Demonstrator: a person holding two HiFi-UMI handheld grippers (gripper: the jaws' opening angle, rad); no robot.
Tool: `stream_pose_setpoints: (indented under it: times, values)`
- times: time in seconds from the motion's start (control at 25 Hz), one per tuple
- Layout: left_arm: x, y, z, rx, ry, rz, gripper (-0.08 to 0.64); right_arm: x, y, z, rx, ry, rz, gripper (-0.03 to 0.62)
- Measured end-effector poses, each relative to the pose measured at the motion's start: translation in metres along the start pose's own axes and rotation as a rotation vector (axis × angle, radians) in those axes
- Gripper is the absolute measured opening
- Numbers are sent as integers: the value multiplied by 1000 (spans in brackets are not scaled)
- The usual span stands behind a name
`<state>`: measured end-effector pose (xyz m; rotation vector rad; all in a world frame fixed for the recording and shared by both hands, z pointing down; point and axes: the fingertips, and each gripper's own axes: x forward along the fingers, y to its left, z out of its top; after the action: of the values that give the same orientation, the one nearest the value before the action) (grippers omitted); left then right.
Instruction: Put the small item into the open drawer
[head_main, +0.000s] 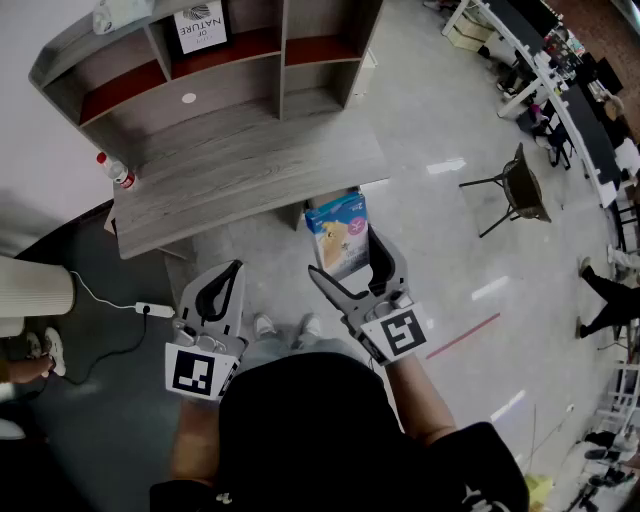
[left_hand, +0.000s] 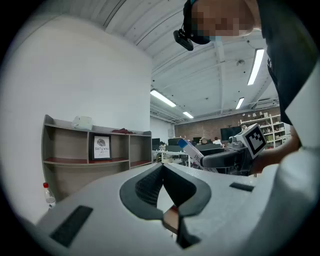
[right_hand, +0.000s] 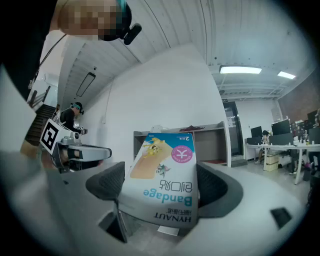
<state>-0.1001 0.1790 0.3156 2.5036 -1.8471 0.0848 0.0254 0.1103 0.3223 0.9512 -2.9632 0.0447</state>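
Grey wood desk (head_main: 250, 180) ahead, one bottle (head_main: 117, 172) at its left edge, one chair (head_main: 520, 190) off right. Right gripper (head_main: 344, 253) clamps the single bandage box (head_main: 338, 232) mid-air in front of the desk; left gripper (head_main: 235, 270) is pinched together, empty.

Open-plan office: desk rows (head_main: 572, 100) w/ monitors (right_hand: 280, 127), strip lights (right_hand: 240, 70), chairs (head_main: 522, 185).
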Motion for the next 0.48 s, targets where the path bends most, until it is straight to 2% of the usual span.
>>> stream_pose_setpoints:
  times: [0.24,0.48]
  values:
    - [-17,20,0,-28,10,-1,2,2,17,0,-1,24,-25,463]
    - [-23,41,-9,-45,11,-42,2,12,24,-1,8,25,-78,463]
